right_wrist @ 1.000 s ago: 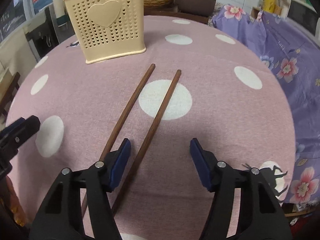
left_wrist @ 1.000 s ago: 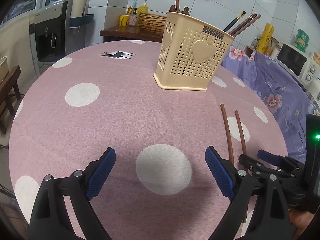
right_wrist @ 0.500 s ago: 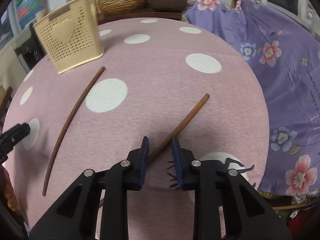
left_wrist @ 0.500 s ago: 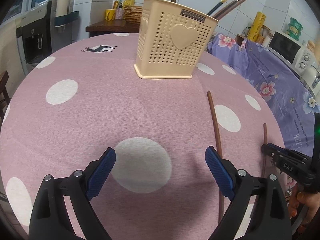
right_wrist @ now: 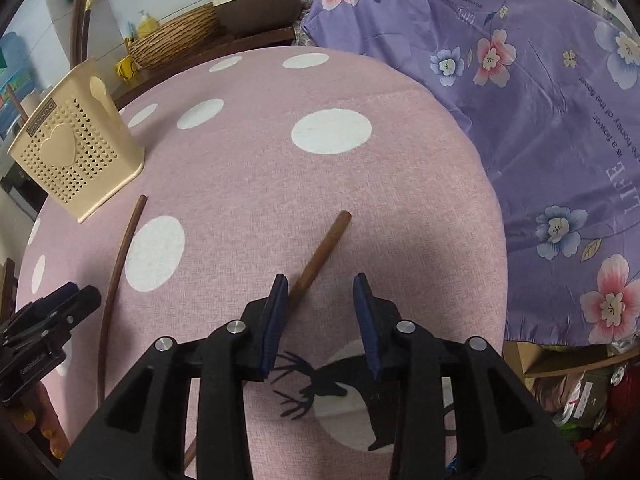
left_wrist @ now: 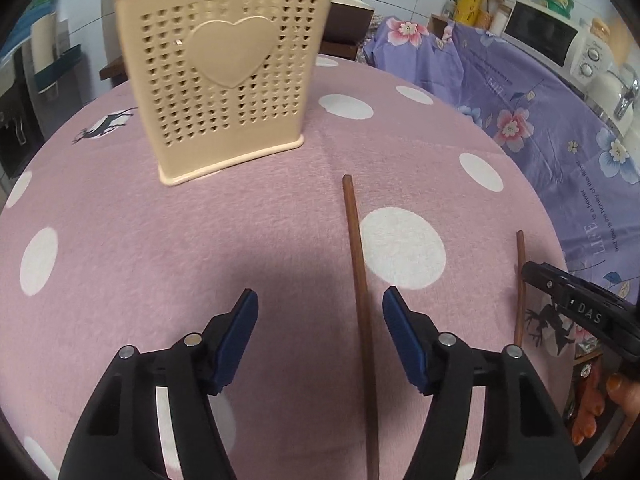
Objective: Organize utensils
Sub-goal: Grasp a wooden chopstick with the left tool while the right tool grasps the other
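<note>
Two brown wooden chopsticks lie on the pink polka-dot tablecloth. In the left wrist view my left gripper is open and low over the table, with one chopstick running between its fingers, nearer the right one. The second chopstick lies further right by my right gripper. In the right wrist view my right gripper is open; that second chopstick passes under its left finger. The first chopstick lies at the left. The cream perforated utensil holder stands upright beyond, also in the right wrist view.
A purple floral cloth covers furniture to the right of the round table. A microwave and a pot with a wicker basket stand behind. The table edge drops off close to my right gripper.
My left gripper moved right and forward, narrowing around one chopstick. My right gripper, nearly shut around the other chopstick half a second ago, has opened wider, and the chopstick now lies under its left finger.
</note>
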`<state>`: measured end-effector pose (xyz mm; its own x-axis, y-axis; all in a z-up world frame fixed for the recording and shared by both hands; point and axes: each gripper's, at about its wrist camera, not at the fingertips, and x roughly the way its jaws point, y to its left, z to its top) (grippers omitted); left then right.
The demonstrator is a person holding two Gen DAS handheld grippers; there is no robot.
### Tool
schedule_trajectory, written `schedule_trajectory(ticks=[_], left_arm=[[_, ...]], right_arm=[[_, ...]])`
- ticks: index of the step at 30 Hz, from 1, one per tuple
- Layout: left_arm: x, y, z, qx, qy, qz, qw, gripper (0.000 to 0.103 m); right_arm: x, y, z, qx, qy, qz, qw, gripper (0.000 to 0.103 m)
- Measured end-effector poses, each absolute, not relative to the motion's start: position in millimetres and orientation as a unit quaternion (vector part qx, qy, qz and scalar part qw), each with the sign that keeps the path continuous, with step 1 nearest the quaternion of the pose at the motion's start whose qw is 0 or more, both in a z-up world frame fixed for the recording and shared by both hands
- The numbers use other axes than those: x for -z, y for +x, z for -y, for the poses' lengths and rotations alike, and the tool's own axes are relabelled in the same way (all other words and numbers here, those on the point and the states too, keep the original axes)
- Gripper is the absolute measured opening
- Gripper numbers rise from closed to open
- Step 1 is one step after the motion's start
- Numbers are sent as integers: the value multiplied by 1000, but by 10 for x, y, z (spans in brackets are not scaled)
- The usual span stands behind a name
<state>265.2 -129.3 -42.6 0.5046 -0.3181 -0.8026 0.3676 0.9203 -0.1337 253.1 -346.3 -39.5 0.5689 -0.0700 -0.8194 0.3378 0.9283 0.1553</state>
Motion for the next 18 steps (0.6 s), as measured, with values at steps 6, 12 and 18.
schedule_trajectory(ticks=[6,12,18], left_arm=[[453,2842,1416,197,22,-468,861,60],[448,2993,1549,189,41,-466,864,53],[455,3117,1630,178,57,-457,869,47]], right_arm=[[399,2834,3333,88,137,-463,871,34],[390,3123,3107,72,115,-468,873,30],[382,3116,2944,72,87,-466,878,30]])
